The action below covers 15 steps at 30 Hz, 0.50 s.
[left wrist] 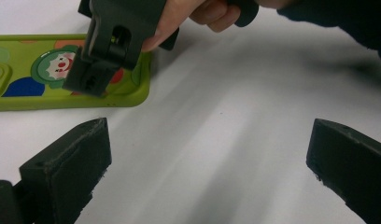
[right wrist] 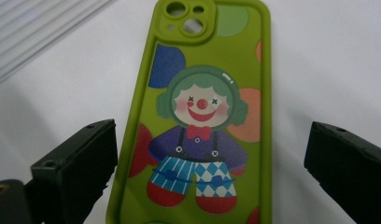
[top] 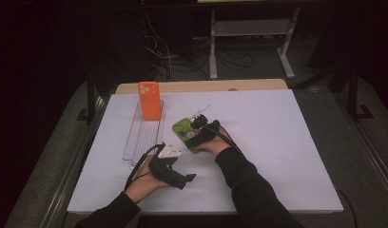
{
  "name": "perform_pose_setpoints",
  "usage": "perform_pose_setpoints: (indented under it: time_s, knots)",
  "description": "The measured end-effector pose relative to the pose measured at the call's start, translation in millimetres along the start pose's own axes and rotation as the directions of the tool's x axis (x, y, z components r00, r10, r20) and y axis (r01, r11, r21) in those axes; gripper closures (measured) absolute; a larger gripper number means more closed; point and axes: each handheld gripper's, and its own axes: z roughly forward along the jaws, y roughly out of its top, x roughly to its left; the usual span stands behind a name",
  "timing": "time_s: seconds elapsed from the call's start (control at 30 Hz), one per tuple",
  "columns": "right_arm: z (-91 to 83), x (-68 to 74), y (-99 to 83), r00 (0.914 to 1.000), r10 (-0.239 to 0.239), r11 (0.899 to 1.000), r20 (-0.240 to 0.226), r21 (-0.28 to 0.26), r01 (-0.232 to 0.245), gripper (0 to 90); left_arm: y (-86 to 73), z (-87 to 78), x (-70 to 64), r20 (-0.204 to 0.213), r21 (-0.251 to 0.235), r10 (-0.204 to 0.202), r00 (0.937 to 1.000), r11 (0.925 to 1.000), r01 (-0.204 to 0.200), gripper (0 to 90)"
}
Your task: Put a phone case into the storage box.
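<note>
In the right gripper view the lime-green clown-print phone case [right wrist: 202, 116] runs off the bottom edge at 6 o'clock, so we lose the clown's shoes. In the left gripper view the right gripper [left wrist: 109, 46] covers part of the clown, and the case is cut off at 9 o'clock.

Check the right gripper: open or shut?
Open. The right gripper hovers with jaws spread either side of the green phone case, not clamped on it.
</note>
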Motion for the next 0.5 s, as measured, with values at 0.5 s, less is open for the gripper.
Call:
perform_pose_setpoints:
  time_s: [0.5]
  knots:
    - [7.9, 7.0, -2.4, 0.999, -0.023, 0.999, 0.039, 0.036, 0.022, 8.7, 0.1, -0.9, 0.7, 0.002, 0.009, 0.0, 1.0, 1.0, 0.0, 0.0]
